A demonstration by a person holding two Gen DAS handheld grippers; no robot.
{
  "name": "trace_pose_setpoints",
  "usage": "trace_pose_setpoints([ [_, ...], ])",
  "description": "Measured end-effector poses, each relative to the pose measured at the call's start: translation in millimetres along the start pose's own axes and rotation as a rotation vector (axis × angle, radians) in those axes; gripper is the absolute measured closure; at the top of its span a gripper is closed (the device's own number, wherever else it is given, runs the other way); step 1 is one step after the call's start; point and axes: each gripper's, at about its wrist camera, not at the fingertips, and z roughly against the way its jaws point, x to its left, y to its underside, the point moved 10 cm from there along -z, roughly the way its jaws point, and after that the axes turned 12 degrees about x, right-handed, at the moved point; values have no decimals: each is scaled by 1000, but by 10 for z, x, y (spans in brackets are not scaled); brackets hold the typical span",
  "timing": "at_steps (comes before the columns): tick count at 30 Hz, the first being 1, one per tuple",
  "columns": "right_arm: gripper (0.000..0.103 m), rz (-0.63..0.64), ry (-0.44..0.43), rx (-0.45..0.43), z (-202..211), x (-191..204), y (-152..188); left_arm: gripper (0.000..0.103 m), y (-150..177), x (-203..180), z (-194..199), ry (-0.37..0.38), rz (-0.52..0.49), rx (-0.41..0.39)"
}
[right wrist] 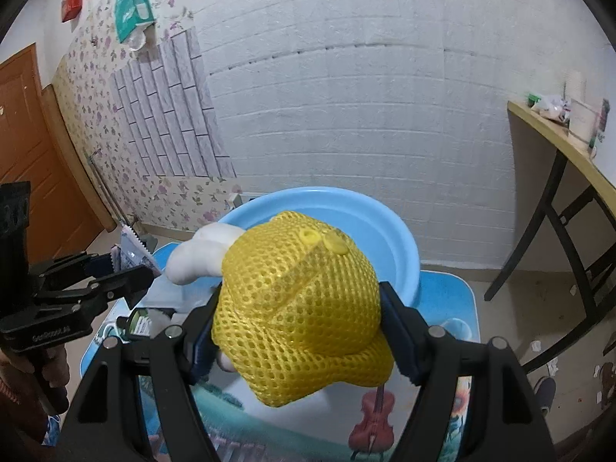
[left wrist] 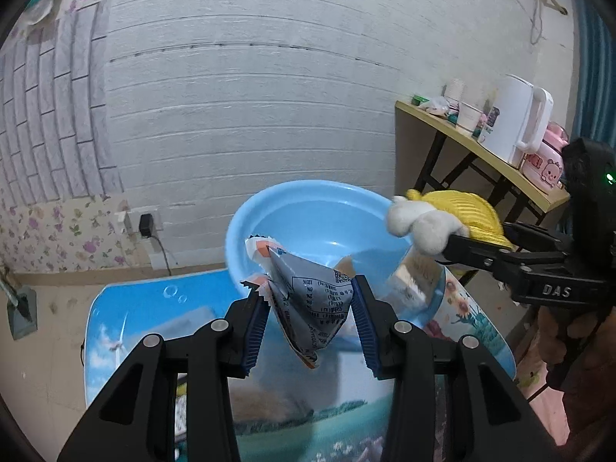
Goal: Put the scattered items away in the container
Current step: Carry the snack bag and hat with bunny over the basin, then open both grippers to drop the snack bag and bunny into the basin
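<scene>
**Both grippers hold an item in front of the blue basin**

The left gripper [left wrist: 308, 308] points forward and downward, over the printed table mat [left wrist: 115, 308]. Its jaws are closed on a crumpled snack wrapper [left wrist: 308, 300], silver with printed text and orange edges. The wrapper sits between the two blue pads [left wrist: 254, 331], and its top corner sticks up above the fingertips. Just behind the wrapper stands the blue basin [left wrist: 269, 208], at the far end of the mat.

The right gripper [right wrist: 296, 331] also tilts downward, beside the left one and on its right. Its jaws are clamped on a plush toy with a yellow mesh hat [right wrist: 300, 308]; the hat fills the space between the pads, and the white plush part sticks out to the left. The toy is held in the air in front of the basin [right wrist: 385, 231], near its rim. In the left wrist view a sleeve [left wrist: 577, 365] shows under the right gripper.
</scene>
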Motion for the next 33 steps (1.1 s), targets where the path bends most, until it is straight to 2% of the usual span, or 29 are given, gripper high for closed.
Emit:
trace_pose_setpoints([
  [8,30,-9,2,27,-335,-197,-277,61,-310,-64,-350,31,-49,33],
  [14,30,-2,8,60,-616,-240,-393,61,-431,75,-627,2,-51,68],
  [29,29,-26,-12,179,-1196,-287,-318,61,-412,170,-1175,-25,-86,159],
  [33,27,-17,-20,186,-1244,-259,-289,61,-356,186,-1266,-29,-87,184],
])
